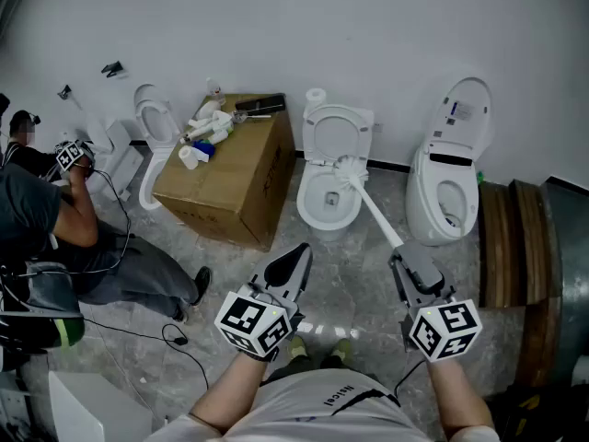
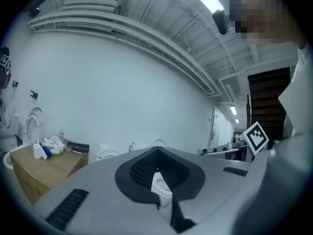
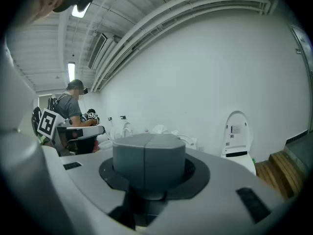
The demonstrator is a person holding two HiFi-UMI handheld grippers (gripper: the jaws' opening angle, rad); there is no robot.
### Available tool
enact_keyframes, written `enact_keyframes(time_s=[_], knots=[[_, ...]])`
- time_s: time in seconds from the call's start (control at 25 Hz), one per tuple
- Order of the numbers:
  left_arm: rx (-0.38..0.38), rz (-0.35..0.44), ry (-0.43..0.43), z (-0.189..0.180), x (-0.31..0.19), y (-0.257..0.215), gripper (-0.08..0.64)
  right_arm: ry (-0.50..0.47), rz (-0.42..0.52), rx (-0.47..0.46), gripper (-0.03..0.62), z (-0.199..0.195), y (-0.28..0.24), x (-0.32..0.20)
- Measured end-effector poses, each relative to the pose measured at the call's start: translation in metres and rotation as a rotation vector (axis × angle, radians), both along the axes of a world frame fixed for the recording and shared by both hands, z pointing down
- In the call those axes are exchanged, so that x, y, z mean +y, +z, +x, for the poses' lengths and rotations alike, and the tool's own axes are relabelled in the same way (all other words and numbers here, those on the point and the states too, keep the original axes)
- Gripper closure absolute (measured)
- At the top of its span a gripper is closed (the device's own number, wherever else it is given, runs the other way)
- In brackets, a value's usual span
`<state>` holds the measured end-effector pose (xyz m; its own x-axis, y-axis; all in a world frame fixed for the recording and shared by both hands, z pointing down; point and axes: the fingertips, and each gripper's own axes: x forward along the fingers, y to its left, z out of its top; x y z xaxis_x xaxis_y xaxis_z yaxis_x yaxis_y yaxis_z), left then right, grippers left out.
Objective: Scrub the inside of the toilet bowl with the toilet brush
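Right tongs [image 1: 403, 260] clench the toilet brush [image 1: 377, 215], whose handle slants far-left to a head at the toilet bowl [image 1: 306, 201] rim. Left tongs [image 1: 296, 263] are closed and empty.

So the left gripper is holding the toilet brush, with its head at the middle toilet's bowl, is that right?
No, the right gripper holds the toilet brush; the left gripper holds nothing. The brush head is at the bowl of the middle toilet, as the head view shows.

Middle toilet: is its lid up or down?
Up: the lid stands raised behind the bowl, whose inside is exposed.
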<state>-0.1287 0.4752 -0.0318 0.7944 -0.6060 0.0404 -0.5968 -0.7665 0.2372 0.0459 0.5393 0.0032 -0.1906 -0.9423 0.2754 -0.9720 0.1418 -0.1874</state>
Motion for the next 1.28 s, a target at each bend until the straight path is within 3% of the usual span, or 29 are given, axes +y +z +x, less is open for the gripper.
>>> enact_keyframes(time_s=[0.44, 0.96, 1.28], knots=[[-0.014, 0.009, -0.020, 0.008, 0.003, -0.002, 0.552, -0.026, -0.002, -0.013, 0.437, 0.006, 0.001, 0.000], [-0.040, 0.016, -0.093, 0.008, -0.014, 0.006, 0.552, -0.031, -0.048, -0.141, 0.436, 0.031, 0.024, 0.000], [-0.043, 0.020, -0.112, 0.012, -0.054, 0.013, 0.552, -0.017, -0.098, -0.197, 0.437, 0.045, 0.041, -0.029]])
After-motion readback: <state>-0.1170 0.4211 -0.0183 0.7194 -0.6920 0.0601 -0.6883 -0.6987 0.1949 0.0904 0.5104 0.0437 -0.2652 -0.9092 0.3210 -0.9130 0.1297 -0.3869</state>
